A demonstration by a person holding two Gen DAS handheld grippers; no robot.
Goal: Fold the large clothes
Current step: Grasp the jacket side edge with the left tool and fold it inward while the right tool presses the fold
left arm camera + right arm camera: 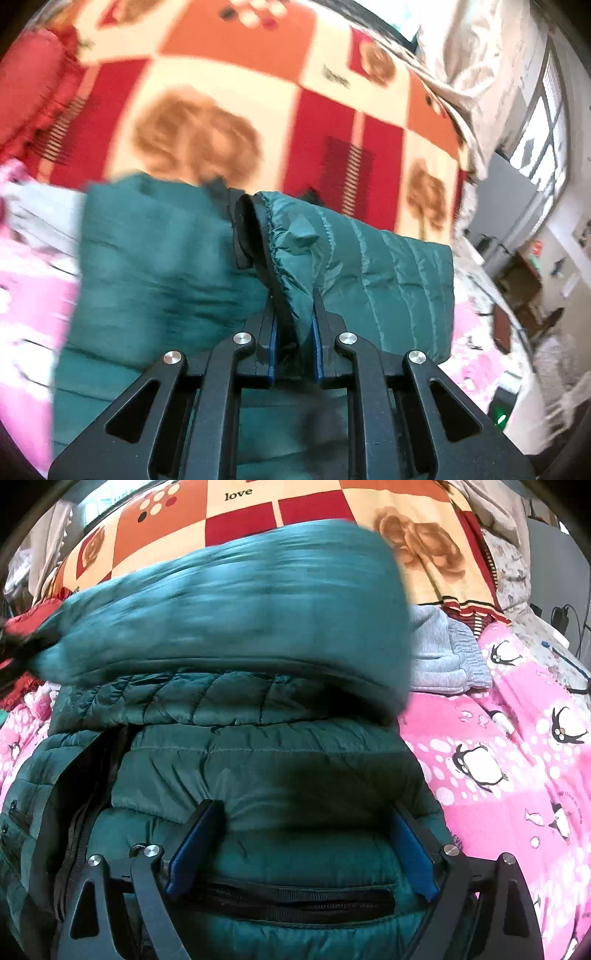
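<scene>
On the pink penguin bed (517, 738), your left claw (293, 321) clamps the green jacket's (258, 775) hem ahead, right claw (301, 834) spread wide over it

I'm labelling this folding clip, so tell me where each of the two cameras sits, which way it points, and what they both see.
Left wrist: sits on the left gripper, looking along its fingers, which are shut on a sleeve cuff of the green puffer jacket; patchwork blanket beyond.
Right wrist: sits on the right gripper, jaws open over the folded jacket; pink penguin blanket on the right, grey garment behind.
Shared: the jacket, pink blanket and patchwork blanket. No hand shows.
</scene>
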